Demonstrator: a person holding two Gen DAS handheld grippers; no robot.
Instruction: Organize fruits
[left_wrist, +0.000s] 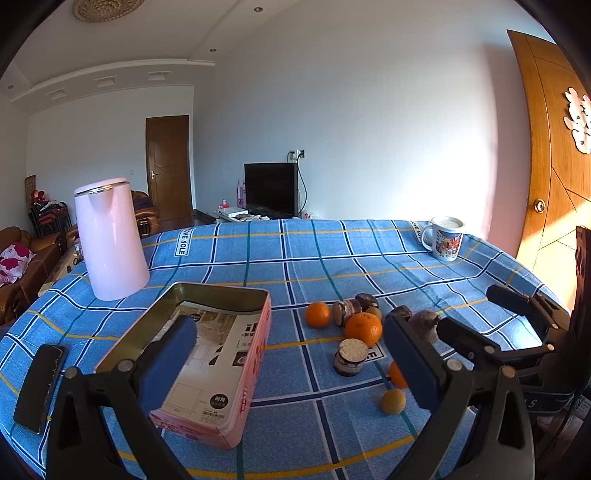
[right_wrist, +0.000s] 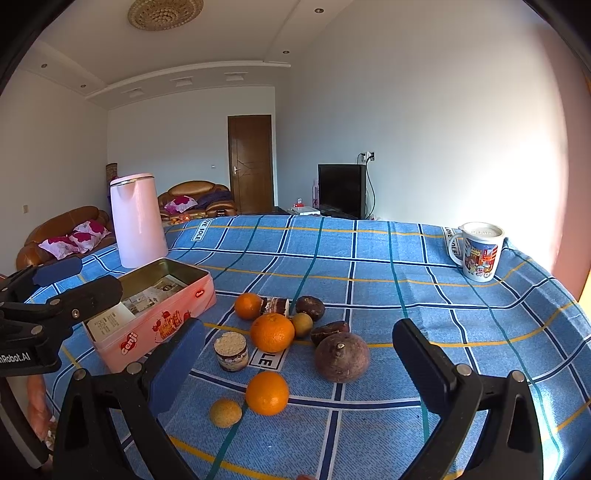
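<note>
Both tongs hang above the surface (right_wrist: 406, 258), which wears a blue checked cloth, and both stand wide with nothing between their fingers. In the right wrist view the right tongs (right_wrist: 299, 354) frame the fruit pile at the centre of the frame; in the left wrist view the left tongs (left_wrist: 291, 354) sit low in the frame, between the pink tin (left_wrist: 207, 354) and the fruits.

The fruits lie loose in the middle: three oranges, the nearest orange (right_wrist: 266, 393) in the lower centre, a bigger orange (right_wrist: 272, 332) behind it and a third orange (right_wrist: 248, 305) further back. A large brown round fruit (right_wrist: 342, 356) lies to their right, a small yellowish fruit (right_wrist: 225, 412) to the lower left. Small jars, such as the jar (right_wrist: 231, 350) with a pale top, lie among them.

I judge that no fruit is in the tin yet. A good first move is to take the nearest orange, because it stands apart from the others. The fingers should close across its widest part, gently, so it does not roll away or squirt out.

The bottom of the tin is partly covered by a printed paper, and the left tongs hide its near corner. The dark small things behind the oranges are hard to name. The tin's lettering is too small to read in the left view.
</note>
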